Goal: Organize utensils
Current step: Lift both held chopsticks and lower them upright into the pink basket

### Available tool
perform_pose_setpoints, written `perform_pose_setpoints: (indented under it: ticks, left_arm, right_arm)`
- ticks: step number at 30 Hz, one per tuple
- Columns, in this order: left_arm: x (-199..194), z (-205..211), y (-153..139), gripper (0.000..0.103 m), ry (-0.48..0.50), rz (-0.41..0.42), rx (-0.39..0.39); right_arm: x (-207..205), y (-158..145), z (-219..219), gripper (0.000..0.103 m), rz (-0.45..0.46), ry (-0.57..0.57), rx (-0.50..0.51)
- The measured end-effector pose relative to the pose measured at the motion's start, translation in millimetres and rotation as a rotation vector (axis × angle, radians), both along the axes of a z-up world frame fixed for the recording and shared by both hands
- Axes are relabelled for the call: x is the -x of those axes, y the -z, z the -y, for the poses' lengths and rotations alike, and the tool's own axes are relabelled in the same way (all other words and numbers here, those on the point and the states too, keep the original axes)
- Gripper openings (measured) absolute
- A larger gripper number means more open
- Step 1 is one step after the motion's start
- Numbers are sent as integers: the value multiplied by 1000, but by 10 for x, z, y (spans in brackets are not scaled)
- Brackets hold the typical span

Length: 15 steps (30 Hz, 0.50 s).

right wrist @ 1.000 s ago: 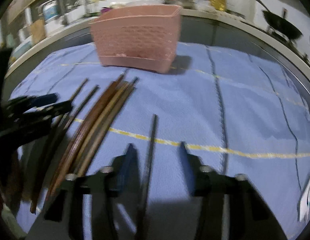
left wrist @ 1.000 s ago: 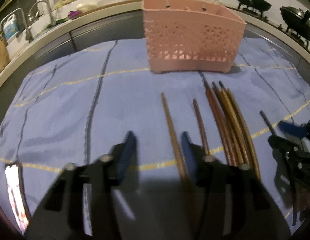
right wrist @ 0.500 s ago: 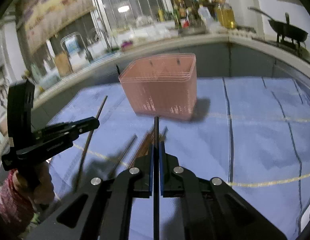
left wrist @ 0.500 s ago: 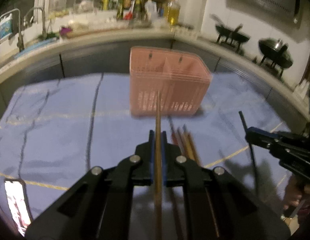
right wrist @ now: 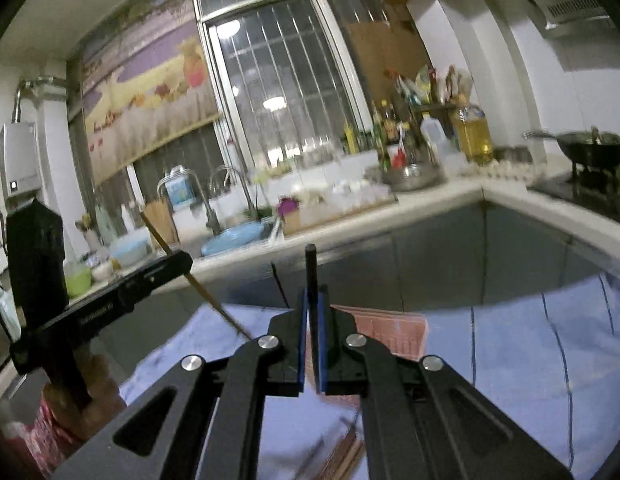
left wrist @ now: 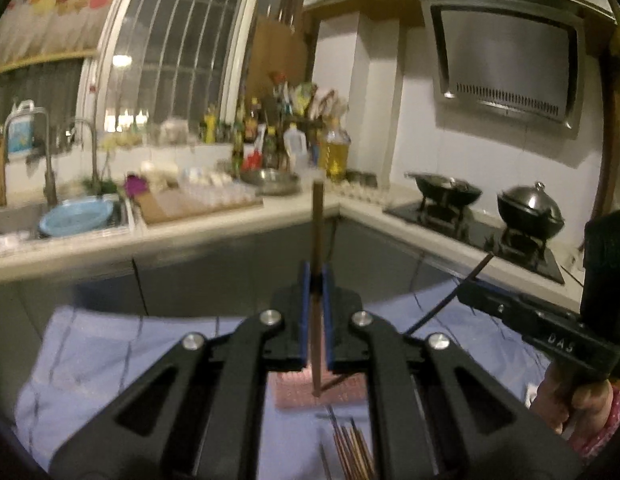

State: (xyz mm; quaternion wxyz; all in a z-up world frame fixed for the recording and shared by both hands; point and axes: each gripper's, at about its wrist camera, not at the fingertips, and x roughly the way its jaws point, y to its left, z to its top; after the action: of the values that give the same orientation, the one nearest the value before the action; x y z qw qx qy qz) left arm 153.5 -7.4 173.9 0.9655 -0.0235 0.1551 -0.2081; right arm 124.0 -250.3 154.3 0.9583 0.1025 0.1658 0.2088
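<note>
Left hand-held gripper (left wrist: pixel 316 280): clamped on a brown chopstick (left wrist: pixel 317 216), frame centre.
Right hand-held gripper (right wrist: pixel 310 296): clamped on a dark chopstick (right wrist: pixel 310 266).
Pink basket (left wrist: pixel 292 394): low centre, on blue cloth (left wrist: pixel 110 360).
Loose chopsticks (left wrist: pixel 352 454): bottom edge.

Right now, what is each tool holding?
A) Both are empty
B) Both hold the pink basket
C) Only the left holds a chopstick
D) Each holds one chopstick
D: the left tool is shut on a brown chopstick, and the right tool on a dark chopstick.
</note>
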Motion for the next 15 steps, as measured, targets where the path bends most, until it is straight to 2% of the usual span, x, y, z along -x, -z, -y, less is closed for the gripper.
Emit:
perform_pose_setpoints:
  ticks: [4,8,15]
  left_arm:
    - [-275,70,-189,5,-25,31,-17]
    - [-575,103,-167,5,-34,-4,-20]
    - [-816,188,-43,5,-15,-9,-40]
  right_arm:
    - [-390,-206,-91,5,31,18,36]
    - [-698,-215,-111,5,8,9,34]
    - [-850,-228,-91,5,26,14,44]
